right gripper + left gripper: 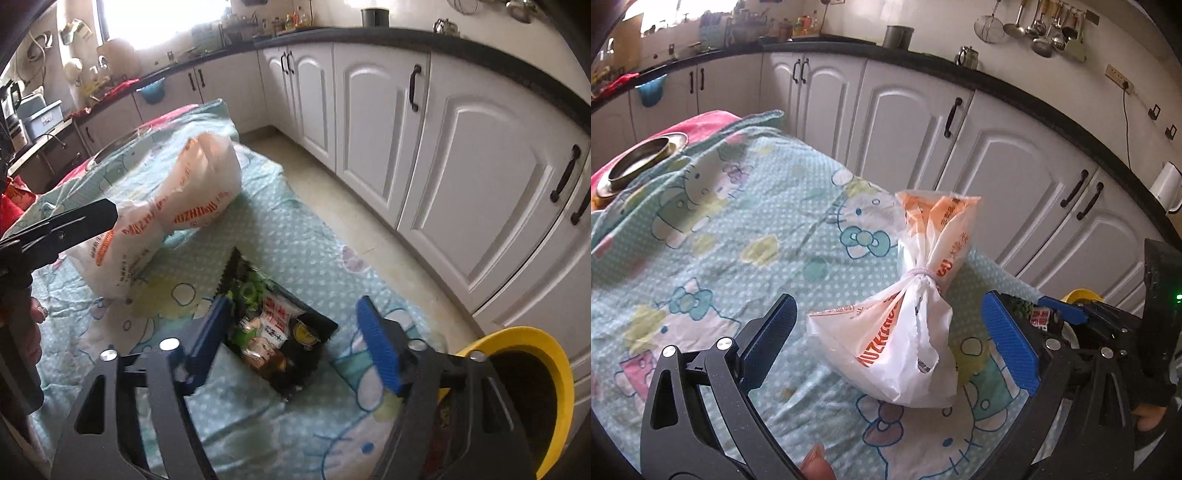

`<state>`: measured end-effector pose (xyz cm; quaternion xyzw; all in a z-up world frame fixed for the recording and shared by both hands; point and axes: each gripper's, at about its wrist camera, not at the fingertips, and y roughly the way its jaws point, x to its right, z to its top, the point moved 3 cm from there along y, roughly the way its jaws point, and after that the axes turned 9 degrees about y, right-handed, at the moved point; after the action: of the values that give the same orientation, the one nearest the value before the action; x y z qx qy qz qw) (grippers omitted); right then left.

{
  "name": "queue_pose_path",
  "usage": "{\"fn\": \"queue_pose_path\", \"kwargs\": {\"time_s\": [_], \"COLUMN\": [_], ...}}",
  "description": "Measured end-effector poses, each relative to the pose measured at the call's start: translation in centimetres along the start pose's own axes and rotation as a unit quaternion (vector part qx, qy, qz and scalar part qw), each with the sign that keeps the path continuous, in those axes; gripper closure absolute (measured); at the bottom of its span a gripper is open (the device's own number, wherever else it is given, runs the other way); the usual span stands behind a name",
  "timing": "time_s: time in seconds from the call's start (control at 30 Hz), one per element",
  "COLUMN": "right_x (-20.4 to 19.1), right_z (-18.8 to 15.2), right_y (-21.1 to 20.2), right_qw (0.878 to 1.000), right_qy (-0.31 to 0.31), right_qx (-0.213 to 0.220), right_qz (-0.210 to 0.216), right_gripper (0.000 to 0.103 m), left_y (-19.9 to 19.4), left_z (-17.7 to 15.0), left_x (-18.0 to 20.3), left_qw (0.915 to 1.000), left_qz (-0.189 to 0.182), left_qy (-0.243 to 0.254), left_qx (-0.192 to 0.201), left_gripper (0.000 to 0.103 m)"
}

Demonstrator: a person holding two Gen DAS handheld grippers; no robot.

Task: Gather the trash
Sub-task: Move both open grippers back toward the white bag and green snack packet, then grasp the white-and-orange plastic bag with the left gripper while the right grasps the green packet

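Note:
A white plastic bag with orange print, tied at the neck with a band, lies on the table's Hello Kitty cloth. My left gripper is open and straddles the bag, its blue pads clear of it on both sides. In the right wrist view the same bag lies at the upper left. A dark snack packet with green and red print lies on the cloth between the fingers of my right gripper. That gripper is open: its left pad is at the packet's edge and its right pad stands apart.
A yellow-rimmed bin stands off the table's right edge. A metal bowl rests on a plate at the table's far left. White cabinets under a dark counter run along the back and right, with tiled floor between.

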<state>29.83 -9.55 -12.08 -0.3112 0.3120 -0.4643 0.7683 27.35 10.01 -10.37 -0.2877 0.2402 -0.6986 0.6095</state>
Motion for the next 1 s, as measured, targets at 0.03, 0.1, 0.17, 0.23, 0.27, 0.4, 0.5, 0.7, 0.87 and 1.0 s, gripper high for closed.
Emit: {"fn": "queue_pose_path", "kwargs": {"time_s": [0.03, 0.1, 0.17, 0.23, 0.27, 0.4, 0.5, 0.7, 0.87, 1.0], "right_x": [-0.1, -0.5, -0.9, -1.1, -1.2, -1.1, -1.0, -1.2, -1.0, -0.6], "right_z": [0.0, -0.1, -0.1, -0.3, -0.5, -1.5, -2.3, -3.5, -4.2, -4.8], "right_y": [0.0, 0.0, 0.0, -0.3, -0.3, -1.2, -2.0, -3.4, -4.6, -5.9], "right_qw": [1.000, 1.000, 1.000, 1.000, 1.000, 1.000, 0.999, 0.999, 0.998, 0.997], "right_qy": [0.002, 0.000, -0.003, 0.000, 0.003, 0.013, 0.018, 0.026, 0.033, 0.042], "right_qx": [0.002, 0.004, 0.009, 0.013, 0.014, 0.021, 0.024, 0.030, 0.035, 0.045], "right_qz": [0.002, 0.009, 0.007, 0.010, 0.013, 0.018, 0.026, 0.036, 0.040, 0.040], "right_gripper": [0.043, 0.053, 0.060, 0.066, 0.070, 0.081, 0.086, 0.092, 0.093, 0.093], "left_y": [0.2, 0.8, 1.2, 1.6, 1.7, 1.6, 1.5, 1.1, 0.3, -0.5], "left_z": [-0.1, -0.4, -0.6, -0.9, -1.1, -1.5, -1.7, -1.9, -2.3, -2.2], "left_x": [0.1, 0.2, 0.4, 0.6, 0.6, 0.6, 0.6, 1.3, 2.1, 2.9], "left_qw": [1.0000, 0.9999, 0.9998, 0.9996, 0.9994, 0.9992, 0.9990, 0.9986, 0.9983, 0.9982], "left_qz": [-0.002, -0.005, -0.010, -0.011, -0.014, -0.023, -0.030, -0.039, -0.048, -0.053], "left_qy": [0.001, 0.003, 0.005, 0.007, 0.007, 0.003, 0.005, 0.010, 0.014, 0.017], "left_qx": [-0.003, -0.013, -0.018, -0.026, -0.030, -0.033, -0.032, -0.033, -0.030, -0.022], "left_gripper": [0.011, 0.011, 0.012, 0.025, 0.030, 0.039, 0.048, 0.065, 0.068, 0.069]}}
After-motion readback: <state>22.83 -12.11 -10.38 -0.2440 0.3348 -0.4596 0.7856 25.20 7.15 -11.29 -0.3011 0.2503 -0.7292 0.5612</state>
